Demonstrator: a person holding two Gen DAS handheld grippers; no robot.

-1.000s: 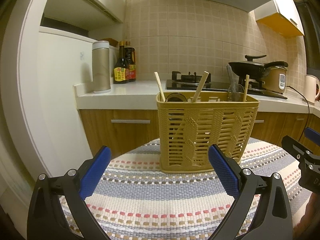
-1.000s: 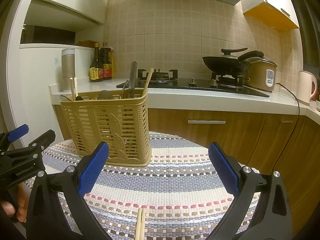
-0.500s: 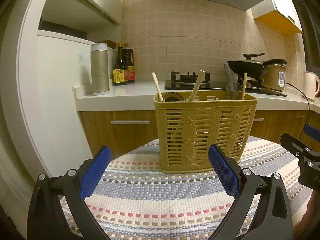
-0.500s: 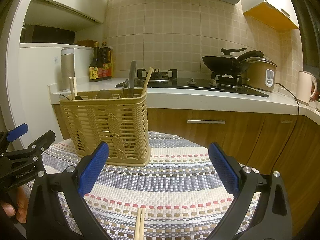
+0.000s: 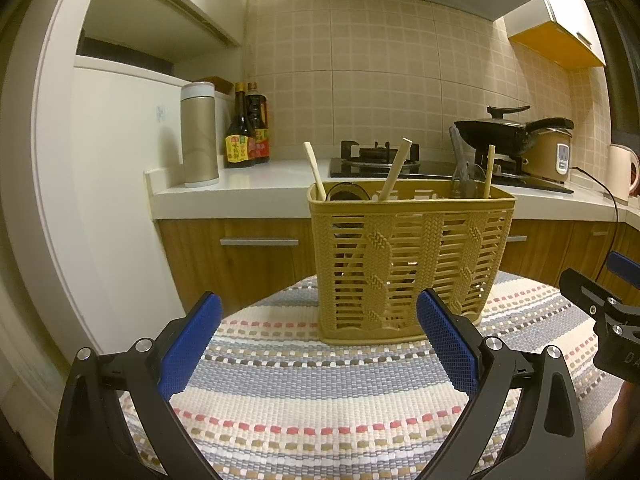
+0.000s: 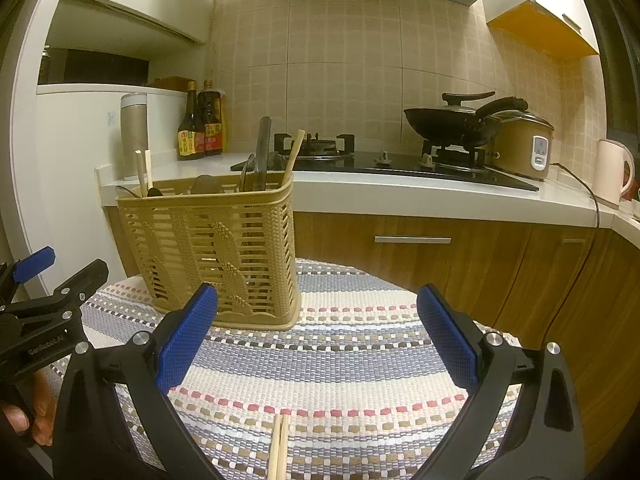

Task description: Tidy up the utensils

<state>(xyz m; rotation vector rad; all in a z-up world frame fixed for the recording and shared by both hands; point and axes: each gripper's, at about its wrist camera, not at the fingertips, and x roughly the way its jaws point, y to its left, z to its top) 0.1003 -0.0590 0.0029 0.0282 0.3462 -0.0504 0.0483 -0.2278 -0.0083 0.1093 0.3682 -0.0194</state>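
The left gripper (image 5: 318,344) has its two blue fingers (image 5: 191,346) spread wide apart, and nothing is between them. The right gripper (image 6: 317,336) is the same: its fingers (image 6: 447,336) are wide apart and hold nothing. Both grippers hang over a round table with a striped mat (image 6: 340,368).

Just under the right gripper, at the near edge of the mat, lies a pair of wooden chopsticks (image 6: 279,450). They lie side by side and touch each other. Only their far ends show, so I cannot tell how long they are.

Farther out on the mat stands a tan basket (image 5: 408,260) with holes in its walls. It is well apart from the chopsticks. Some things already stand inside it: wooden sticks (image 5: 394,170), a dark round spoon (image 5: 346,192) and some dark tools (image 6: 262,152).

So I think most of the job is done. The pair of chopsticks on the mat is not yet in the basket. That looks like the part that is left.
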